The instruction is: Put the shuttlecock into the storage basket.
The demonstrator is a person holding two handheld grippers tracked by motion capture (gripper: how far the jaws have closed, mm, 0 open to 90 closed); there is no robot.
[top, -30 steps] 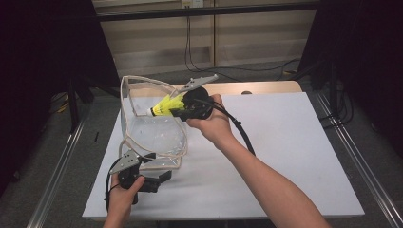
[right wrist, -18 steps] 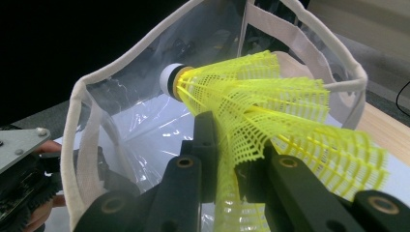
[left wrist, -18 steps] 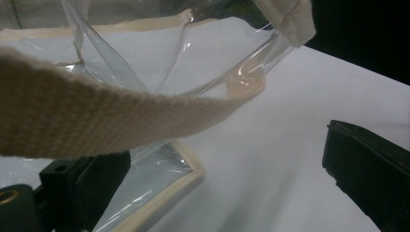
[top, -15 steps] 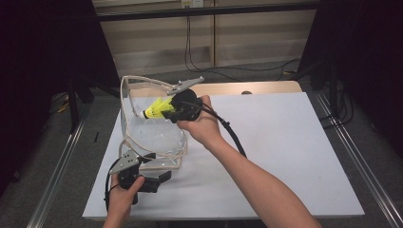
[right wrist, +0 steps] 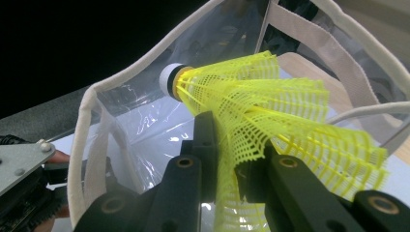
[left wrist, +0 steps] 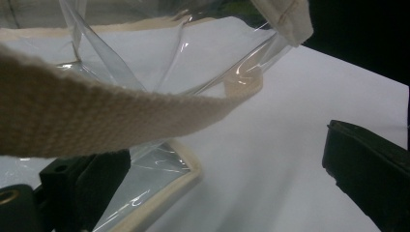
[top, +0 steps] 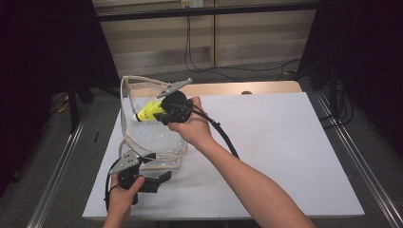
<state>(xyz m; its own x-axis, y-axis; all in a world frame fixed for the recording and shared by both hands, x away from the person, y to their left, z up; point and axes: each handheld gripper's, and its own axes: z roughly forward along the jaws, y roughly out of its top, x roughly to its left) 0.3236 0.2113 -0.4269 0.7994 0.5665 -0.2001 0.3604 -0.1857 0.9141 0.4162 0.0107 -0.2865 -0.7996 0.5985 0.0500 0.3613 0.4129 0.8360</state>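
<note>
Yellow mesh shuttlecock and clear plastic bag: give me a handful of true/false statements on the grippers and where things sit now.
1. The right gripper is shut on the skirt of the yellow mesh shuttlecock. True.
2. The shuttlecock lies on the white table top. False: it is held up at the mouth of the clear plastic bag with cream fabric trim.
3. The shuttlecock's white cap points towards the bag. True.
4. The left gripper is shut on a bag strap. False: its jaws stand apart, by the bag's bottom corner, with the strap across in front.
5. The bag is red cloth. False: clear plastic.
</note>
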